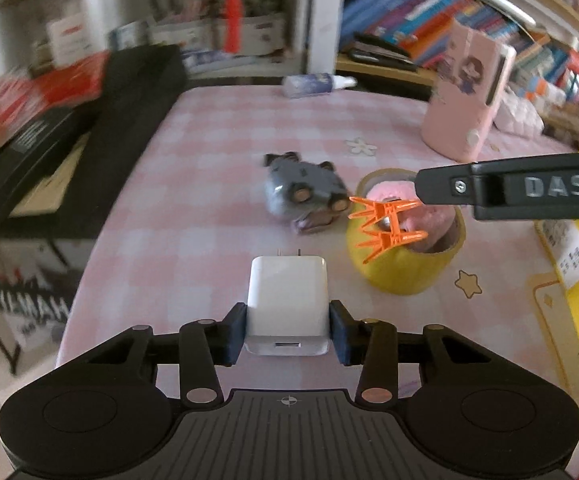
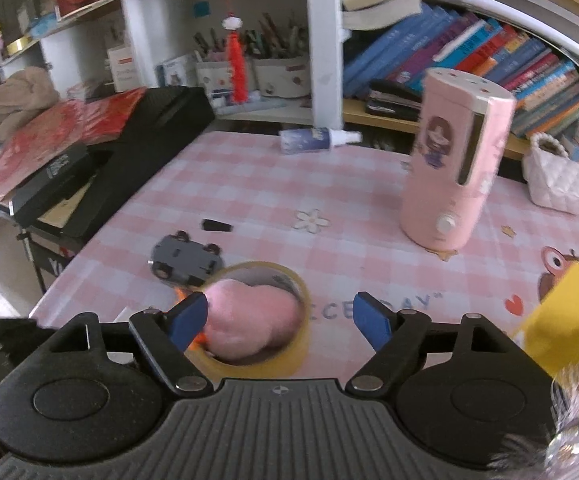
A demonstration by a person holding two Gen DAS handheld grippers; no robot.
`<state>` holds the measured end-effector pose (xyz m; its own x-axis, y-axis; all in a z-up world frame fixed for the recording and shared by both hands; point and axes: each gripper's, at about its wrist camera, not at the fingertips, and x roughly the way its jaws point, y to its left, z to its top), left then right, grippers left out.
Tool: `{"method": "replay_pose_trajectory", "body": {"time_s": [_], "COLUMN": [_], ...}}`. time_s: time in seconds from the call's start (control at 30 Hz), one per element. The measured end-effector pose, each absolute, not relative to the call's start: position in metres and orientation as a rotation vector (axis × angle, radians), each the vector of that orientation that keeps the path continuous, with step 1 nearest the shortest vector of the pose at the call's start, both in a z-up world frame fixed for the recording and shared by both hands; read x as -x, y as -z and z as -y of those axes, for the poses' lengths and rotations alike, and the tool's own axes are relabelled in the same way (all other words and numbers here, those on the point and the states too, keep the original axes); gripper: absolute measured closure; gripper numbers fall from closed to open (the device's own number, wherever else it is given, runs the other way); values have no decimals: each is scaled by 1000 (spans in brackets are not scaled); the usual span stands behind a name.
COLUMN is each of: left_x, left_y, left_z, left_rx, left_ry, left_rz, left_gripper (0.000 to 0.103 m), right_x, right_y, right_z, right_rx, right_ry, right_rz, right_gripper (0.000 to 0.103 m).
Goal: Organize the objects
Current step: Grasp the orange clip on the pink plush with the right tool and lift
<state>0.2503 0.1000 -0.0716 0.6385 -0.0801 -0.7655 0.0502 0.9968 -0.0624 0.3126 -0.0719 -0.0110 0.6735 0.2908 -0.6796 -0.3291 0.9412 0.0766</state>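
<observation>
Your left gripper [image 1: 288,330] is clamped on the white charger [image 1: 287,300], held at the near edge of the pink checked table [image 1: 217,152]. Your right gripper [image 2: 279,318] stands open, empty, above the tape roll [image 2: 297,364] holding a pink plush [image 2: 249,326]. An orange clip [image 1: 387,222] hangs at the roll's left; toy car [image 1: 305,190] farther left.
</observation>
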Motion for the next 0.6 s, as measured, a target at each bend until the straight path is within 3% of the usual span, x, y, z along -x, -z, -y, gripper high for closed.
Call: {"method": "replay_pose_trajectory", "body": {"time_s": [0.33, 0.43, 0.5, 0.53, 0.57, 0.6], "left_x": [-220, -216, -213, -211, -210, -209], "left_y": [55, 51, 49, 48, 46, 45], "left_z": [-123, -126, -128, -129, -129, -129], "left_rx": [144, 150, 158, 162, 164, 164], "left_ry": [-13, -26, -33, -35, -37, -37], "left_rz": [-861, -853, -847, -844, -842, -839], "left_gripper": [62, 62, 62, 62, 62, 62], "right_x": [-306, -305, -303, -303, -304, -305], "right_y": [13, 22, 25, 23, 22, 20], "right_z": [35, 23, 20, 22, 25, 28], "right_rx": [130, 202, 258, 262, 246, 225], "right_ry": [-483, -489, -477, -473, -486, -500], "right_rz": [-722, -725, -693, -681, -684, -682], "right_gripper": [30, 46, 65, 67, 76, 99]}}
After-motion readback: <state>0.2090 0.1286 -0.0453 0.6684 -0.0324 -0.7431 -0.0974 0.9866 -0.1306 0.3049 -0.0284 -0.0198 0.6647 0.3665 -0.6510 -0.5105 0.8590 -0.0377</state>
